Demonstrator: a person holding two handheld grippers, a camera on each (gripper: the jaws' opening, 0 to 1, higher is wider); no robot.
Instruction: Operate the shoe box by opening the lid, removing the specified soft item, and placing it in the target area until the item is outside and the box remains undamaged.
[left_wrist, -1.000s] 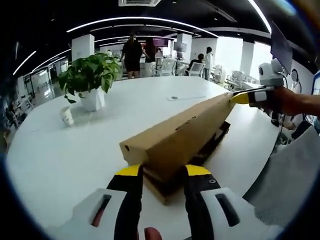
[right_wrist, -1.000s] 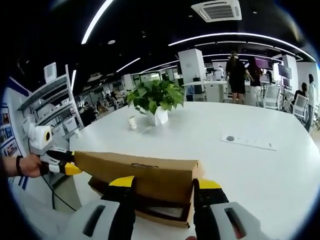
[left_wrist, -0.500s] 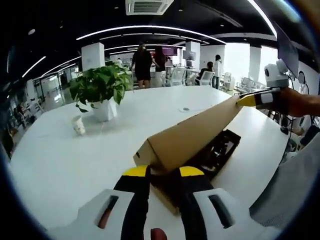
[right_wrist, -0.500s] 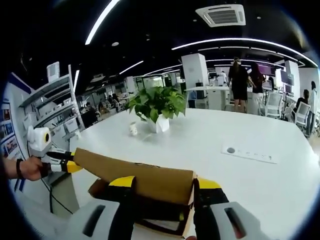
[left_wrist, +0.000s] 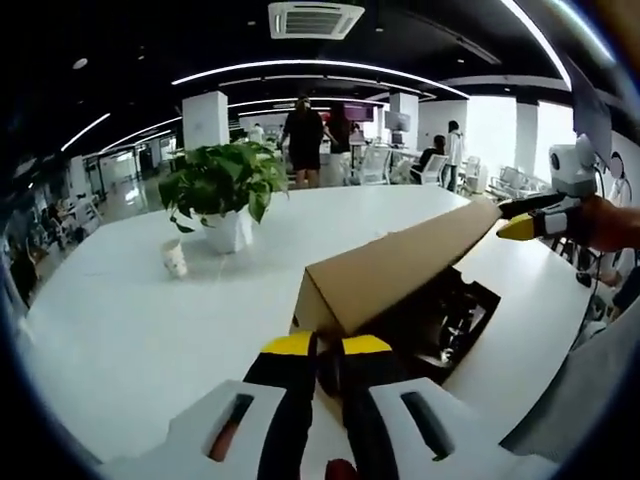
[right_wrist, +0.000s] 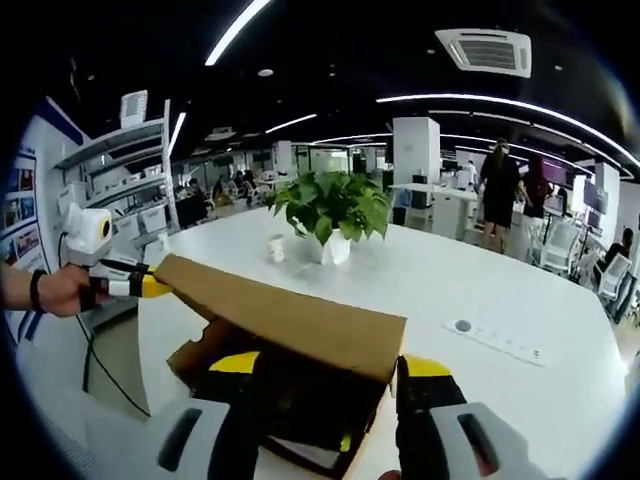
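Shoe box (left_wrist: 440, 320) lid (right_wrist: 290, 315) raised, dark contents inside; both tools clamp lid ends.

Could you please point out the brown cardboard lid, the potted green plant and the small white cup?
brown cardboard lid (left_wrist: 400, 270), left gripper view, on its outer face
potted green plant (right_wrist: 335, 205), right gripper view, on the leaves
small white cup (left_wrist: 175, 258), left gripper view, on its side

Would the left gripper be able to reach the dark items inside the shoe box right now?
Probably not yet. The left gripper sits at the raised lid, which slopes low over the shoe box. The dark contents show only beneath it, towards the far side.
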